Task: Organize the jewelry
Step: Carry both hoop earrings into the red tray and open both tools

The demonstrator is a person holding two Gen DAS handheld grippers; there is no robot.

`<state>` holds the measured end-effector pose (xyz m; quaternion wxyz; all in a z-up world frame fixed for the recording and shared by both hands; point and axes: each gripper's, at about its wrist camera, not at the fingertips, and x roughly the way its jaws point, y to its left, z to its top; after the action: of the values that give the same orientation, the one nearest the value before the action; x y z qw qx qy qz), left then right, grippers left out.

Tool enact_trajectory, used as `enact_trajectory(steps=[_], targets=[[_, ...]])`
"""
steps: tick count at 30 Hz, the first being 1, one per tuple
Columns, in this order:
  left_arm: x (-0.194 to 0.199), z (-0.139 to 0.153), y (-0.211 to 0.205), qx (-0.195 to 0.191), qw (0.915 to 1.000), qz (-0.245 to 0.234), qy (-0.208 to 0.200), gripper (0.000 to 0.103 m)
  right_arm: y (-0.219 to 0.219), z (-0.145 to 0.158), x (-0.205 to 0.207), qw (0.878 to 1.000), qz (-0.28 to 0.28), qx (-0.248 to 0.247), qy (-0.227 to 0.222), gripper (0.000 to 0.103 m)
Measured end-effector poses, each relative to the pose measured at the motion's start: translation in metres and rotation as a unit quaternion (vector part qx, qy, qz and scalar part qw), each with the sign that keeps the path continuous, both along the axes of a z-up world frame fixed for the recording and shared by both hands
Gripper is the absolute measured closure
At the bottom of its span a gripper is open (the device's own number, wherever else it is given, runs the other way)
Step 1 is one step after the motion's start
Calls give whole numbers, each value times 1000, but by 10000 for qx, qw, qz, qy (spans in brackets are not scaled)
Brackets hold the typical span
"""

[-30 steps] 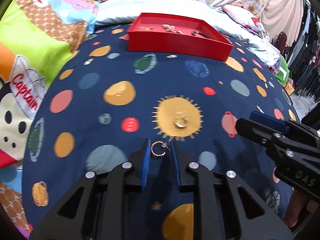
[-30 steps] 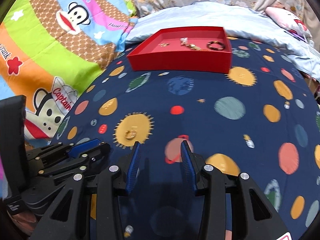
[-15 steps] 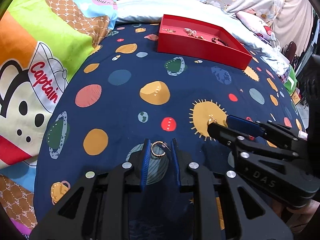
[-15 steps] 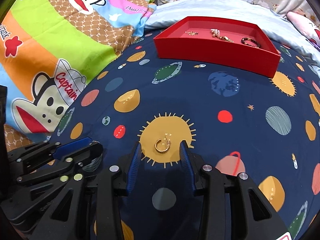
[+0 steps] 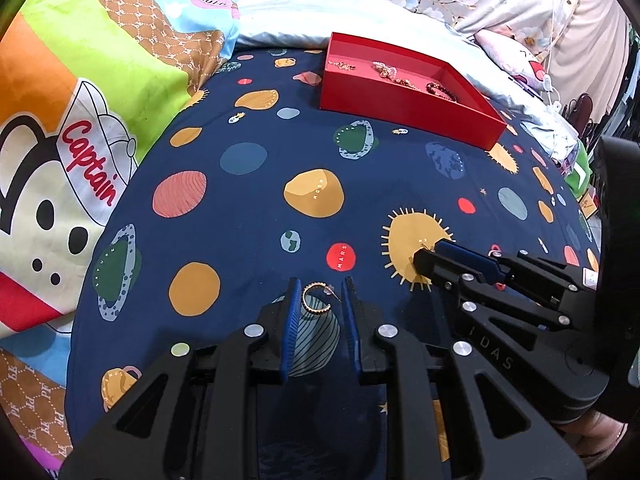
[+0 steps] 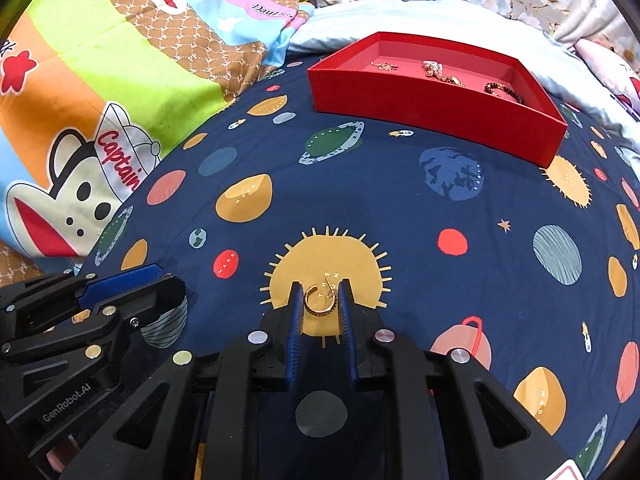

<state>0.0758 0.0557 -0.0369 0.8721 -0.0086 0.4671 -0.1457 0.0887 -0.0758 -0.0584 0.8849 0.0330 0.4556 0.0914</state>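
A thin gold hoop earring (image 5: 314, 312) sits pinched between the blue pads of my left gripper (image 5: 320, 286), held just above the navy planet-print cover. My right gripper (image 6: 320, 286) rests on the yellow sun print (image 6: 320, 256); its jaws are closing on a thicker gold hoop earring (image 6: 318, 312), and the pads touch its sides. In the left wrist view the right gripper (image 5: 430, 252) is close on the right. In the right wrist view the left gripper (image 6: 172, 278) lies at lower left. The red tray (image 6: 432, 112) stands at the far end of the cover with several jewelry pieces inside.
A bright cartoon-monkey blanket (image 5: 80, 140) rises along the left. A pale blue pillow (image 6: 400, 16) and floral fabric lie behind the tray. The red tray's front wall (image 5: 408, 112) faces me. Part of a hand (image 5: 600, 436) shows at lower right.
The right gripper swung left onto the sun print and its jaws narrowed around the earring lying there. The left gripper, earring still pinched, shifted left; the two grippers now sit side by side.
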Motion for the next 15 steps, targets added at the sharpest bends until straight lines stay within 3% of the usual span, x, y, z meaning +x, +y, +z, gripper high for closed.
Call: enact_trajectory(steps=[6,15], targets=[[5,9,-5,-82,9999,-17,-85,83,-8,10,-4,9998,-90,103,-111,87],[39,47,-26,-223,9981,-114,-557,83,-56,60,9,9967,-403,232,-671,87]])
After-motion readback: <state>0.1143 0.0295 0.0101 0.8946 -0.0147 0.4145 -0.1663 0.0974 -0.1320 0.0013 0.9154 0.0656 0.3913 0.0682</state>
